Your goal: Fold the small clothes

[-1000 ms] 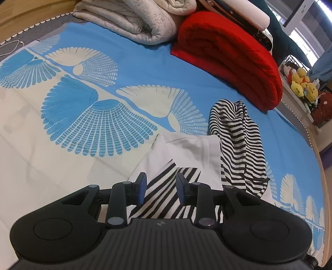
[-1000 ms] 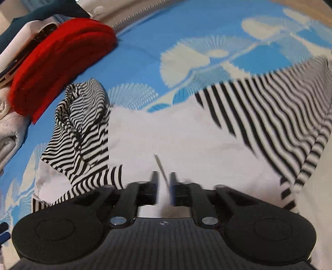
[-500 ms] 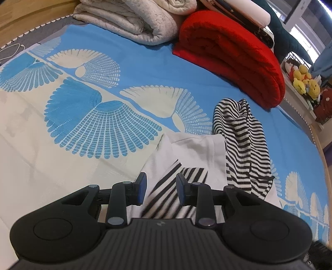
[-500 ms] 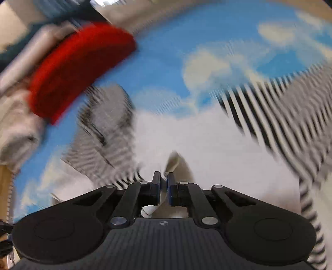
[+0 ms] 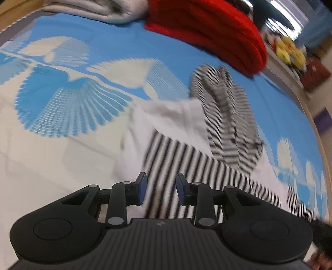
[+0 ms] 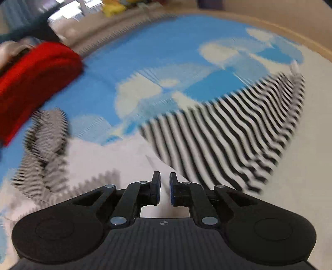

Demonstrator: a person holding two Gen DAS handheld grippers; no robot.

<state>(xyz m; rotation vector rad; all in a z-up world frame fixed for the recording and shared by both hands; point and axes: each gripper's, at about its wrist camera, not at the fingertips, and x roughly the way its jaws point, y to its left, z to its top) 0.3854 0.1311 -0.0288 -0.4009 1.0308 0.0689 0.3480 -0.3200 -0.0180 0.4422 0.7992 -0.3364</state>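
Note:
A small black-and-white striped garment (image 5: 186, 116) with a white panel lies crumpled on the blue and cream bedspread (image 5: 124, 45). One bunched striped part (image 5: 226, 116) trails toward the red blanket. My left gripper (image 5: 159, 182) hovers open just above a striped panel, with nothing pinched between its pads. In the right wrist view, a raised white fold of the garment (image 6: 228, 128) runs into my right gripper (image 6: 165, 182). Its jaws stand very narrow on that fold and are easing open. The striped cloth stretches away to the right of it.
A folded red blanket (image 5: 207, 31) and a grey quilt (image 5: 93, 10) lie at the far side of the bed. Yellow soft toys (image 5: 288, 49) sit beyond the wooden bed edge (image 5: 319, 116). A dark-gloved hand (image 5: 323, 238) shows at the lower right.
The right gripper closed on a white fold and lifted it, swinging toward the right so the stripes pull taut. The left gripper sank closer over the striped panel, still open.

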